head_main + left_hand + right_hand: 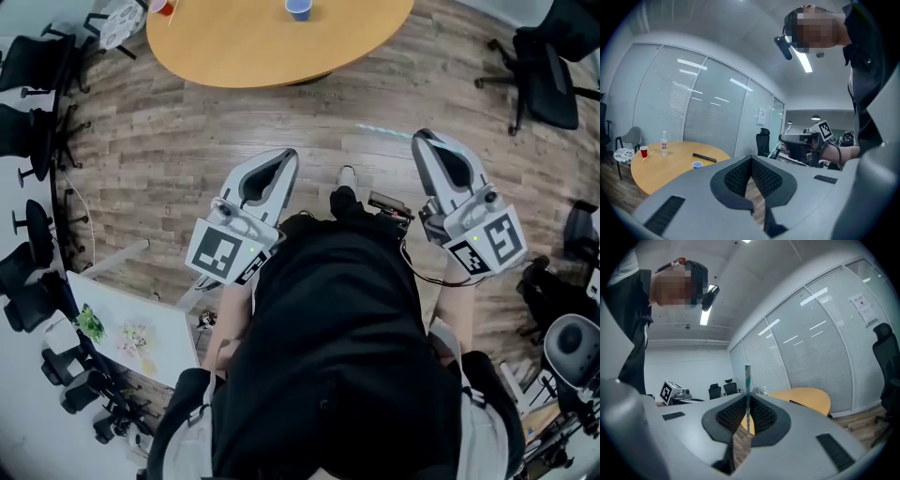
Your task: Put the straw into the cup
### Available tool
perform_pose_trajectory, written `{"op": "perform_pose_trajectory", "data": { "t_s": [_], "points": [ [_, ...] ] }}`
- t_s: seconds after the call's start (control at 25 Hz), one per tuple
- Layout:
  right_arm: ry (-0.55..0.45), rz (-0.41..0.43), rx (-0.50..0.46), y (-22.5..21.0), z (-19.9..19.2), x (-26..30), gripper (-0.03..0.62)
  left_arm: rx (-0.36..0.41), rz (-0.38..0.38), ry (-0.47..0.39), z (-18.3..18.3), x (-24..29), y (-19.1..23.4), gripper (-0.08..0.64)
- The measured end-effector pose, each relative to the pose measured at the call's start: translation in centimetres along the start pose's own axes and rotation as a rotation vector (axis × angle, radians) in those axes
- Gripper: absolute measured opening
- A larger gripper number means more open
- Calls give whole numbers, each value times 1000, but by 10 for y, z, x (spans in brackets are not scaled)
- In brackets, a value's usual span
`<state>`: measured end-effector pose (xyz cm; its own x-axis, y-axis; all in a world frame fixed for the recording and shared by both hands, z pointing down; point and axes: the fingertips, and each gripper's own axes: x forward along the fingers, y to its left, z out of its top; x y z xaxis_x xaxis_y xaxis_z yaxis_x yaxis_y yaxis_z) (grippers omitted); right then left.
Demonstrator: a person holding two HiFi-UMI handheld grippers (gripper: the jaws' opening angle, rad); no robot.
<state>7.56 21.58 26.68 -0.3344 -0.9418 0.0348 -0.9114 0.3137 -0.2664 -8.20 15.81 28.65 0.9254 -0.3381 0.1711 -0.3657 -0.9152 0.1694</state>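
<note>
**Straw gripped in the right tool, cup well ahead on the table**

The right tool (747,401) is clamped on a green-and-white striped straw (747,380), which crosses its pads and sticks out towards the left tool (751,161). That one is closed with nothing between its jaws. A small blue cup (298,9) stands on the round table (244,56), well ahead of both tools. The grip probably needs to stay firm on the approach. The wrist should roll until the straw points down over the cup's mouth, then lower before release.
</note>
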Motion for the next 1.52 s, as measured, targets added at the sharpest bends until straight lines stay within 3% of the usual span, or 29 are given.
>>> {"op": "perform_pose_trajectory", "data": {
  "t_s": [0.64,1.04,1.52],
  "points": [
    [51,46,32,-51,-2,24,35,-33,88,18,9,45,18,11],
    [74,32,24,-53,-2,58,35,-55,32,1,7,65,54,11],
    [53,37,-85,-68,39,165,35,-8,-31,-69,52,102,146,11]
  ]
}}
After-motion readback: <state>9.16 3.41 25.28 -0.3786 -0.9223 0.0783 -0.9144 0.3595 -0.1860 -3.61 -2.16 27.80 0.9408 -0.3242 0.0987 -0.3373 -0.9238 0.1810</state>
